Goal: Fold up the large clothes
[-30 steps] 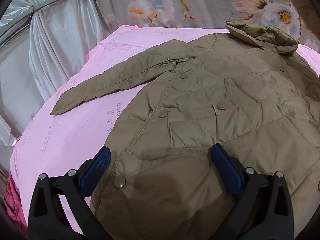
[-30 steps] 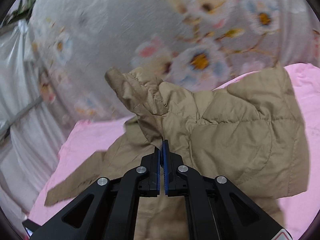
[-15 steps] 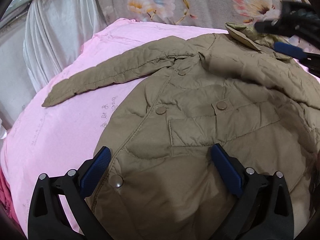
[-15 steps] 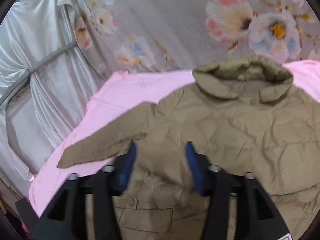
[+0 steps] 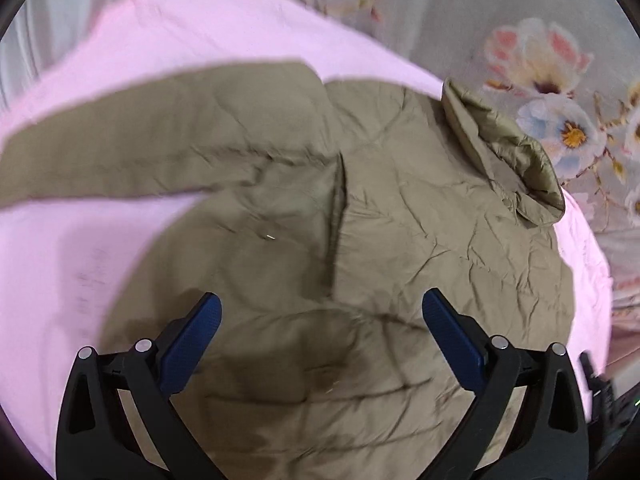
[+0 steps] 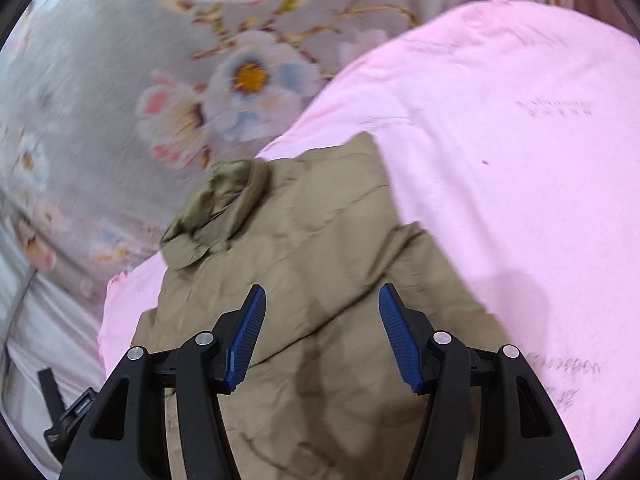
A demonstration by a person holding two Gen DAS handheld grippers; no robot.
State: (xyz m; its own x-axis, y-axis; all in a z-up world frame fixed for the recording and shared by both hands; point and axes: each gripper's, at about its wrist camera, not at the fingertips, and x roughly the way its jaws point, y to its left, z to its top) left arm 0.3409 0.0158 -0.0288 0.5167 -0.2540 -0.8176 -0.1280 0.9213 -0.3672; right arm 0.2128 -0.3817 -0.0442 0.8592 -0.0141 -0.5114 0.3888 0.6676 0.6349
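An olive quilted jacket (image 5: 400, 220) lies on a pink sheet (image 5: 120, 60). Its right side is folded over the front, making a crease down the middle, and its left sleeve (image 5: 140, 152) stretches out to the left. The collar (image 5: 504, 144) stands at the far end. My left gripper (image 5: 320, 320) hovers open above the jacket's lower part, nothing between its blue pads. In the right wrist view the jacket (image 6: 320, 248) and its collar (image 6: 224, 200) lie ahead, and my right gripper (image 6: 322, 320) is open over the folded cloth, holding nothing.
A floral curtain (image 6: 160, 80) hangs behind the bed, with silvery drapes (image 5: 24, 40) at the left. The pink sheet (image 6: 520, 140) spreads wide to the right of the jacket. A dark object (image 6: 60, 412) sits low at the left edge.
My right gripper let go of the jacket's right side, which now lies folded over the front, and sank toward the cloth. My left gripper moved and rolled across the jacket, staying open.
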